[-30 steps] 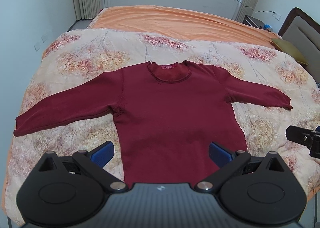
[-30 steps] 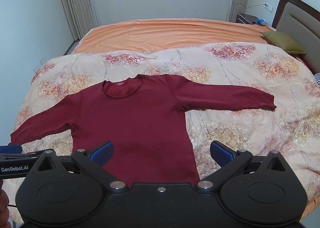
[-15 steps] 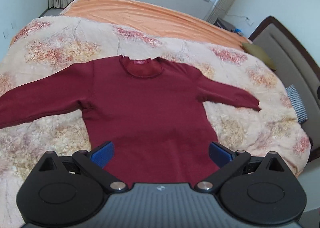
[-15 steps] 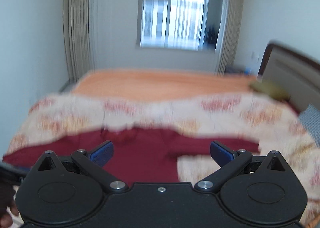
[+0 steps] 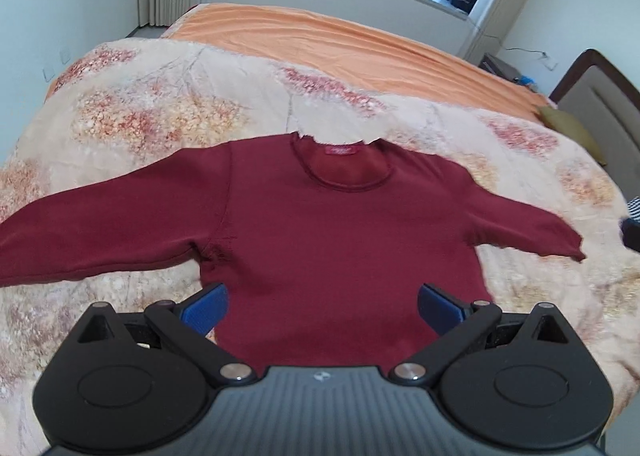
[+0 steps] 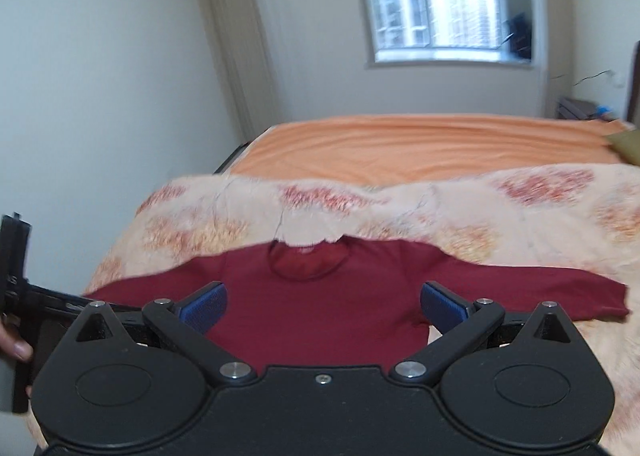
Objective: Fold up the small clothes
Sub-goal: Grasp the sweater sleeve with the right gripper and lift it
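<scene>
I have both grippers, left gripper [image 5: 322, 306] and right gripper [image 6: 323, 306], jaws apart and empty above the near edge of the quilt [image 5: 168, 104], where the maroon sweater [image 5: 340, 240] lies flat, sleeves spread sideways, hem nearest, 2 cuffs well apart.

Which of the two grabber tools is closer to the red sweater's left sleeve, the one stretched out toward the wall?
Probably the left. The left gripper hovers with open jaws over the sweater hem beside that sleeve; the right gripper hangs open nearer the other sleeve.

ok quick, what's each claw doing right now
left claw: open, holding nothing, above the red sweater
right claw: open, holding nothing
</scene>
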A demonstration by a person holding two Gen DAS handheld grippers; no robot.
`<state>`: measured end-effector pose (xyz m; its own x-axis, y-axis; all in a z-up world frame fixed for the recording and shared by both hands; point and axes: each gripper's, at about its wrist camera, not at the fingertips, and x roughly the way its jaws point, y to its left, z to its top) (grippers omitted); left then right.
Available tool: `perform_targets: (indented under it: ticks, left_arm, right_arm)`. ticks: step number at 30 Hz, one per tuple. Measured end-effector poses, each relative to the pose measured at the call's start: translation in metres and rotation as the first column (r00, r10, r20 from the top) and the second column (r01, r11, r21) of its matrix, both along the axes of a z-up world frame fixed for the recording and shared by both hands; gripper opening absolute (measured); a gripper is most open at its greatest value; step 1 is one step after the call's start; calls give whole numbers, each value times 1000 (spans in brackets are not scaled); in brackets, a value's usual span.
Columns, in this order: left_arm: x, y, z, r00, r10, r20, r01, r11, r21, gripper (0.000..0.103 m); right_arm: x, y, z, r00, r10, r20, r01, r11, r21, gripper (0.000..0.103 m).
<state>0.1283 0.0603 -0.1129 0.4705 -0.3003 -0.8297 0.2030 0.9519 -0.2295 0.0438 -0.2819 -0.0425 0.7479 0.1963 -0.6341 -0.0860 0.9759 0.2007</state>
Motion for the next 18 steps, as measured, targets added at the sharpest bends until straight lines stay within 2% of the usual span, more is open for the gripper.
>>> perform_targets:
  ticks: [3, 6, 8, 11, 15, 18]
  left_arm:
    - [2, -13, -22, 1000, -1, 6, 1, 1000, 14, 103]
    - [6, -35, -44, 1000, -19, 19, 19, 999, 29, 103]
    - [10, -51, -60, 1000, -15, 9, 14, 1000, 16, 103]
    - [18, -75, -78, 1000, -18, 12, 18, 1000, 3, 103]
    - [41, -104, -96, 998, -24, 58, 22, 999, 31, 103]
    - [80, -119, -110, 996, -25, 83, 25, 1000, 1, 103]
  right_arm:
    - [57, -49, -53, 997, 75, -26, -76, 997, -28, 96]
    - [124, -96, -105, 988, 140, -61, -145, 985, -90, 83]
    - [168, -120, -136, 978, 187, -96, -196, 975, -100, 67]
    - [221, -143, -172, 964, 226, -139, -238, 969, -74, 52]
    - [270, -156, -204, 947, 272, -173, -274, 962, 15, 49]
    - [292, -155, -221, 914, 329, -238, -318, 944, 86, 46]
